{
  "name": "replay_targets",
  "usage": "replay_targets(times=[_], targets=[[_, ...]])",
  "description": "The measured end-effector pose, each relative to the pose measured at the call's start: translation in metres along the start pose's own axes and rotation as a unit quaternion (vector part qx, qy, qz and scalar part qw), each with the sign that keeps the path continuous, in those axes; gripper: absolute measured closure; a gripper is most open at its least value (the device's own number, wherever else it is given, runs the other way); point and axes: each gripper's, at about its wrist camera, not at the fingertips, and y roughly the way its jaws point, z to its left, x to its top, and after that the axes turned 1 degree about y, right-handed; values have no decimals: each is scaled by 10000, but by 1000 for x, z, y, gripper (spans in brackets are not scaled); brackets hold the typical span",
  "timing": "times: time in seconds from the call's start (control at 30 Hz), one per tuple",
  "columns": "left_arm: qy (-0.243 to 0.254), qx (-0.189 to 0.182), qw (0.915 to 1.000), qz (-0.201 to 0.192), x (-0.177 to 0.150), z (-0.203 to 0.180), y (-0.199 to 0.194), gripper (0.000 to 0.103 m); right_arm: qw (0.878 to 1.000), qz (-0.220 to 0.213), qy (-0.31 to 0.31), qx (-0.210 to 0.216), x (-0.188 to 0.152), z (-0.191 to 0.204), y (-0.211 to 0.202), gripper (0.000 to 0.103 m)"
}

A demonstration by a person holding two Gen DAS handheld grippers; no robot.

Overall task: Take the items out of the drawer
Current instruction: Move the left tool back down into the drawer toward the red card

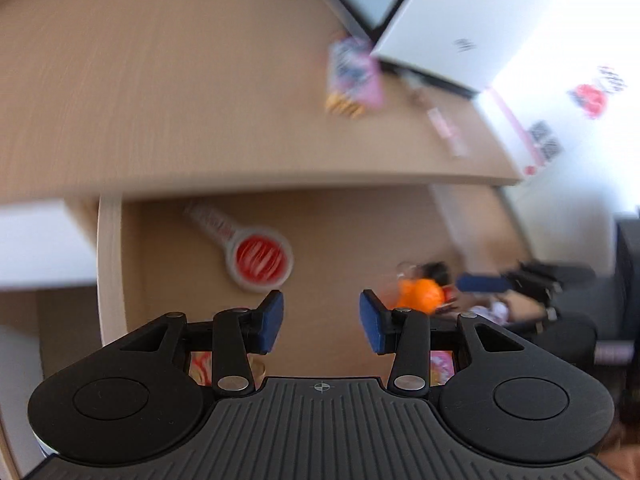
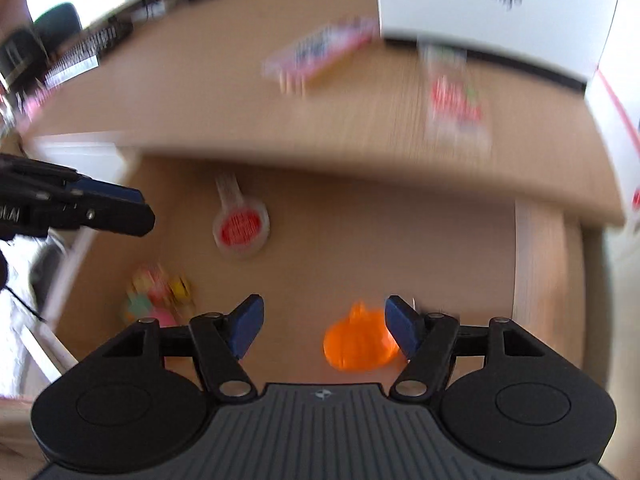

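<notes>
Heavy motion blur across bench (image 1: 160, 80) and drawer (image 2: 360, 240) contents. Blown-out daylight glare at right edge. Fisheye bending at borders. Gripper bodies sharp.

The wooden desk top (image 2: 200, 92) is carrying a pink snack packet (image 2: 320, 50), a red-printed packet (image 2: 456, 104) beside it and a white box (image 2: 492, 12) at the back edge. Below, the open drawer (image 2: 400, 248) is showing its brown floor. Lying on it: a round white-rimmed item with a red face (image 2: 240, 230) near the middle, an orange object (image 2: 360, 344) toward the front, and a blurred bundle of colourful small things (image 2: 156, 292) at the drawer's left side, all well apart.
</notes>
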Motion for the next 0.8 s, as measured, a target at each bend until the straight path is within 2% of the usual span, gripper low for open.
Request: replay_targets(times=[0.1,0.23,0.43,0.6,0.7,0.8], targets=[[-234,141,9996,-54,-6,2,7,57,9995,172,-117,-253,-18,5,15,35],[-520,487,9973,-201,-10,2,16,57,9996,221,82,-124,-37,4,12,35],[-855,1153,9873,-678,-11,2,35,57,9990,351,242,-124,-69,-1,-3,37],[-1118,1556,9776,-872,-4,5,58,57,9922,372,1150,297,-82,-28,-10,40],[-1268,1841,9709,-862,2,10,71,57,9932,379,1081,216,-86,-28,-12,39],[-1403,1903,9688,-737,3,15,80,57,9927,413,1103,268,-89,-28,-11,39]])
